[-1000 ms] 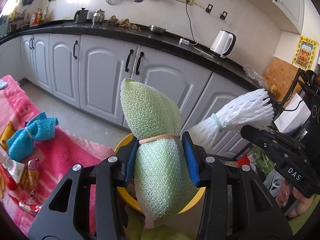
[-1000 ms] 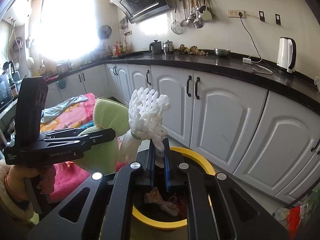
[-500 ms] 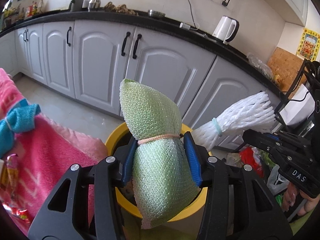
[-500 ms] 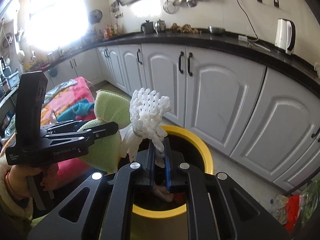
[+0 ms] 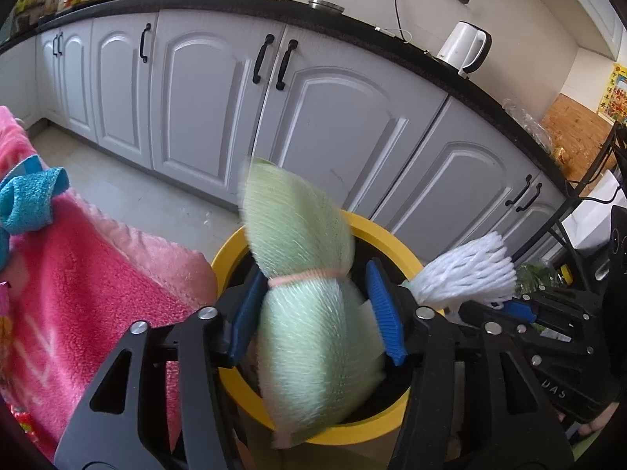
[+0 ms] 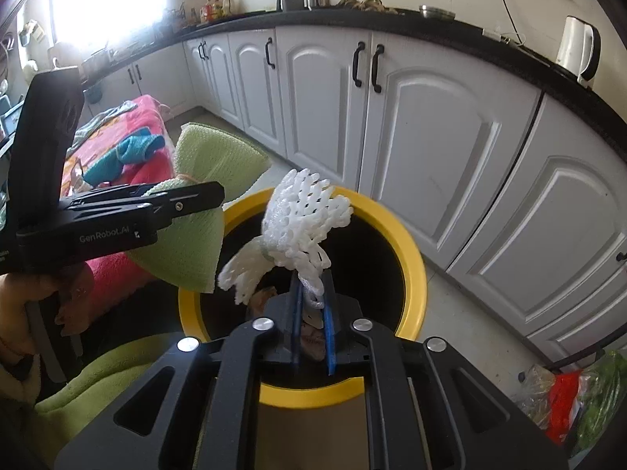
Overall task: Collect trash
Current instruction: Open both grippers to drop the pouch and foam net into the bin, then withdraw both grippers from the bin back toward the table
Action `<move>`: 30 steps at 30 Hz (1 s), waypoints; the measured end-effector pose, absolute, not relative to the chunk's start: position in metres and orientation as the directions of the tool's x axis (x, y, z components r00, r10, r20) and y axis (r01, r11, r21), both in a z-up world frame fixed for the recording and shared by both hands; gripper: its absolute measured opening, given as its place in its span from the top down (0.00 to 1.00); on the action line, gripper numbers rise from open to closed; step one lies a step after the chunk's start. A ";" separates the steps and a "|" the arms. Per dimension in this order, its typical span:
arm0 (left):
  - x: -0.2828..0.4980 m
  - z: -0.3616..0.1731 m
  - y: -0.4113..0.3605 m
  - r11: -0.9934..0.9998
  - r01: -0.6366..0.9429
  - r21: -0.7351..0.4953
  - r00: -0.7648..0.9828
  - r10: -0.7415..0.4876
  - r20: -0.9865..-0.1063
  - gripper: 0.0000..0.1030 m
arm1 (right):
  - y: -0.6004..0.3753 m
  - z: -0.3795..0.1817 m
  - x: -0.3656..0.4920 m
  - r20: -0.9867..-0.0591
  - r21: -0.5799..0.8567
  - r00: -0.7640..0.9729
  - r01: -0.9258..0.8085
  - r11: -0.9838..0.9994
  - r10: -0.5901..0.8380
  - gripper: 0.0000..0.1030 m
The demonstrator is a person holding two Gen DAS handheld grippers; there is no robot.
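A green foam net bundle (image 5: 309, 313) tied with a pink band hangs blurred between the spread blue pads of my left gripper (image 5: 315, 305), over the yellow-rimmed bin (image 5: 388, 235). The right pad stands apart from it. It also shows in the right wrist view (image 6: 196, 215). My right gripper (image 6: 312, 301) is shut on a white foam net bundle (image 6: 301, 215), held over the bin (image 6: 407, 258). That bundle shows in the left wrist view (image 5: 466, 274) too. Trash lies inside the bin.
White cabinets (image 5: 219, 90) under a black counter stand behind the bin. A pink blanket (image 5: 78, 274) with a blue foam net (image 5: 31, 199) lies to the left. Plastic bags (image 6: 568, 395) sit on the floor at the right. A white kettle (image 5: 464, 47) stands on the counter.
Both grippers have moved down and forward over the bin. My left gripper's jaws have spread and the green bundle now blurs as it drops. The right gripper still holds the white bundle.
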State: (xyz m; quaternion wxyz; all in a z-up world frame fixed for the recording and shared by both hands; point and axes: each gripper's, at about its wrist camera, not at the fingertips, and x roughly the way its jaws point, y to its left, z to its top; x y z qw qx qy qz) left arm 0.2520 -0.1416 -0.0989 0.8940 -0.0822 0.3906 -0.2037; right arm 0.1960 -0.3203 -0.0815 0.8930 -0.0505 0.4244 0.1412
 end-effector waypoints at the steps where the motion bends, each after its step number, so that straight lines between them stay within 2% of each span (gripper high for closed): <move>1: 0.252 -0.099 -0.141 0.904 0.299 -0.305 0.612 -0.427 -0.666 0.45 | -0.321 -0.083 0.196 -0.774 0.034 0.598 -0.290 0.956 0.209 0.77; 3: 0.251 -0.098 -0.140 0.906 0.296 -0.301 0.616 -0.422 -0.665 0.39 | -0.324 -0.082 0.197 -0.774 0.036 0.601 -0.272 0.962 0.199 0.63; 6: 0.247 -0.093 -0.135 0.917 0.285 -0.279 0.632 -0.399 -0.665 0.38 | -0.329 -0.078 0.196 -0.765 0.045 0.614 -0.249 0.967 0.194 0.59; 8: 0.244 -0.088 -0.130 0.921 0.275 -0.274 0.644 -0.388 -0.659 0.24 | -0.333 -0.074 0.196 -0.753 0.055 0.627 -0.240 0.969 0.198 0.55; 12: 0.236 -0.073 -0.116 0.932 0.256 -0.255 0.680 -0.361 -0.638 0.21 | -0.336 -0.064 0.190 -0.721 0.087 0.657 -0.231 0.969 0.221 0.44; 15: 0.227 -0.060 -0.105 0.941 0.234 -0.243 0.708 -0.337 -0.620 0.12 | -0.334 -0.052 0.186 -0.688 0.109 0.682 -0.240 0.965 0.247 0.40; 18: 0.217 -0.047 -0.092 0.949 0.212 -0.235 0.735 -0.313 -0.601 0.11 | -0.329 -0.040 0.182 -0.653 0.128 0.708 -0.248 0.960 0.270 0.31; 30: 0.184 -0.017 -0.038 0.967 0.110 -0.231 0.803 -0.223 -0.552 0.11 | -0.310 -0.002 0.162 -0.552 0.158 0.767 -0.289 0.944 0.327 0.17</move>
